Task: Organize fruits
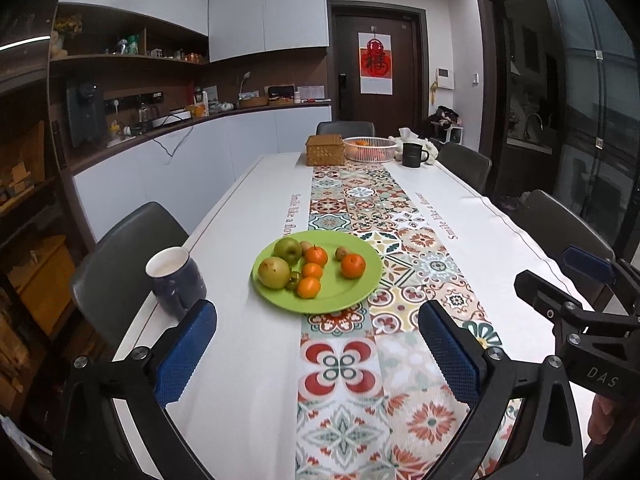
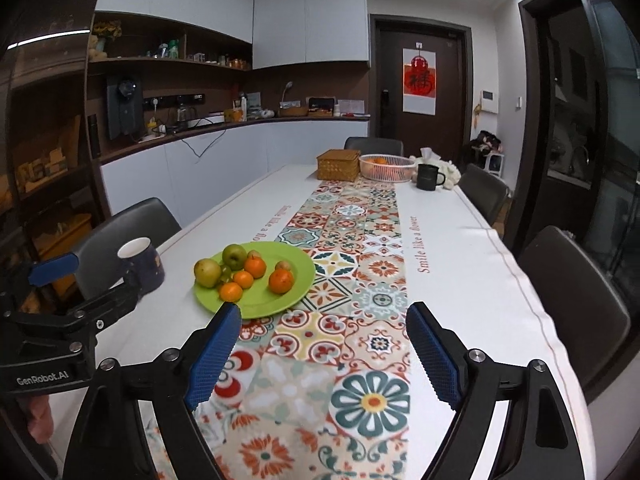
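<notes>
1. Two handheld grippers hang over the near end of a dining table [image 1: 248, 216], both spread wide with nothing between their blue pads – the left gripper [image 1: 316, 352] and the right gripper [image 2: 324, 354].
2. Just beyond them a green plate [image 1: 348, 300] sits half on the white tablecloth, half on a patterned runner [image 2: 352, 240]. It holds four small oranges [image 1: 353, 265], a green apple [image 1: 288, 249], a yellowish pear [image 1: 273, 272] and a few small brownish fruits too small to name.
3. A dark blue mug [image 1: 176, 280] stands near the plate at the table's left edge, beside a grey chair [image 1: 120, 256].
4. At the far end stand a woven box [image 1: 325, 150], a white basket [image 1: 370, 148] and a black mug [image 1: 413, 155] – only an orange shows above the basket's rim; the rest of its contents are hidden.
5. Behind: white cabinets, a cluttered counter, and a dark door [image 2: 420, 80] with a red hanging.
6. The fisheye edges fall into darkness, and a sliver of a hand shows at each frame's lower corner.
</notes>
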Available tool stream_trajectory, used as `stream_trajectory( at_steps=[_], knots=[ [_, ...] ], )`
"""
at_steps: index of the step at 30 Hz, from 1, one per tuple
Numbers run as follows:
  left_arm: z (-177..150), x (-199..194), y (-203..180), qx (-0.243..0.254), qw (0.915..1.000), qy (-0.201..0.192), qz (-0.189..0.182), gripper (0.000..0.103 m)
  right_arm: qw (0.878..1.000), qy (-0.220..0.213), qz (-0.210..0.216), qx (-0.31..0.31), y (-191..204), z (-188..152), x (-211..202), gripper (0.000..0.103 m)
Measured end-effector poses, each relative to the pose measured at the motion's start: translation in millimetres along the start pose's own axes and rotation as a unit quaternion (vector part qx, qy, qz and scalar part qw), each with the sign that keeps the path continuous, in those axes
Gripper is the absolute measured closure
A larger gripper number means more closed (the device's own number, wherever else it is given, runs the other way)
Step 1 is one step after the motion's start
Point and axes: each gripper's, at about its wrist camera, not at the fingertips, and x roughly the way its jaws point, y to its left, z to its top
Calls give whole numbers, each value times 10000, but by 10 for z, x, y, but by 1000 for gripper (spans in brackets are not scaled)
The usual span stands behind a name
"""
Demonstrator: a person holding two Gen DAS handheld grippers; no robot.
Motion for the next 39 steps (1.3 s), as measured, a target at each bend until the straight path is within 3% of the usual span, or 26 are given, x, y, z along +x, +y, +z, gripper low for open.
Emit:
stream_trajectory(
  at_steps=[15, 39],
  knots=[
    [-202, -405, -31, 28, 9998, -136, 126, 0, 9998, -175, 84, -26, 81, -214, -430, 18],
    [-430, -443, -39, 44, 9997, 19, 224, 0, 9999, -74, 104, -1, 109, -363, -505, 18]
  ],
)
